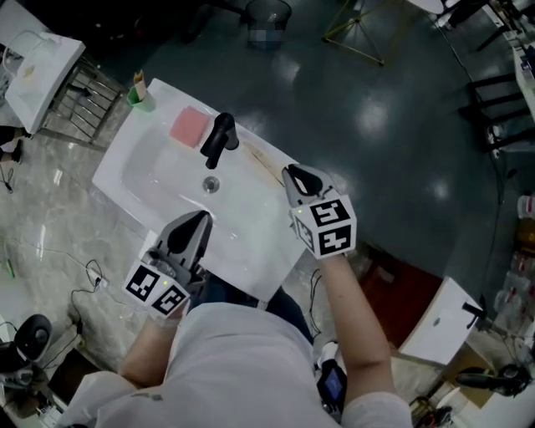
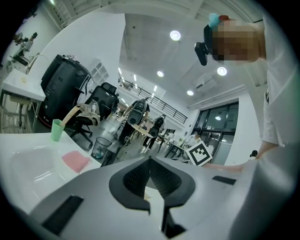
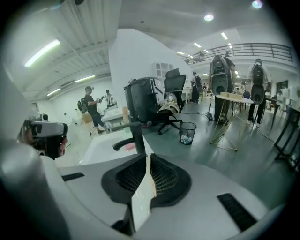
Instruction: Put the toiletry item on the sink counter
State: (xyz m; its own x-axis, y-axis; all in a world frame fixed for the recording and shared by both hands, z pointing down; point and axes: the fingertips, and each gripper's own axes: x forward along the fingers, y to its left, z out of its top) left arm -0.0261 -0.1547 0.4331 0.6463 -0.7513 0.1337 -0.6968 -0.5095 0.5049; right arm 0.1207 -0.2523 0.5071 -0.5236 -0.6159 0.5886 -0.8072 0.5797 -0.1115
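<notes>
1. Nearest to the camera is the person (image 1: 226, 359) in a light top, with both arms stretched forward over the near edge of the white sink.
2. The left gripper (image 1: 199, 221) is at the near rim of the basin. Its view shows the two jaws pressed together at the tips, with nothing between them.
3. The right gripper (image 1: 292, 174) is over the right side of the sink counter (image 1: 138, 134), well apart from the left one. Its jaws are also closed on each other and they hold nothing.
4. Between the two grippers and a little further away, the round drain (image 1: 211, 185) sits in the bottom of the basin.
5. Behind the drain stands the black faucet (image 1: 219, 140), with its spout turned toward the basin.
6. The pink toiletry item (image 1: 191, 126) lies flat on the counter just beside the faucet, on its left. Neither gripper touches it.
7. At the far left corner of the counter a green cup (image 1: 136, 94) stands upright, with a stick-like thing in it.
8. Beyond the sink is the dark glossy floor (image 1: 376, 125), and at its far edge stands a waste bin (image 1: 267, 12).
</notes>
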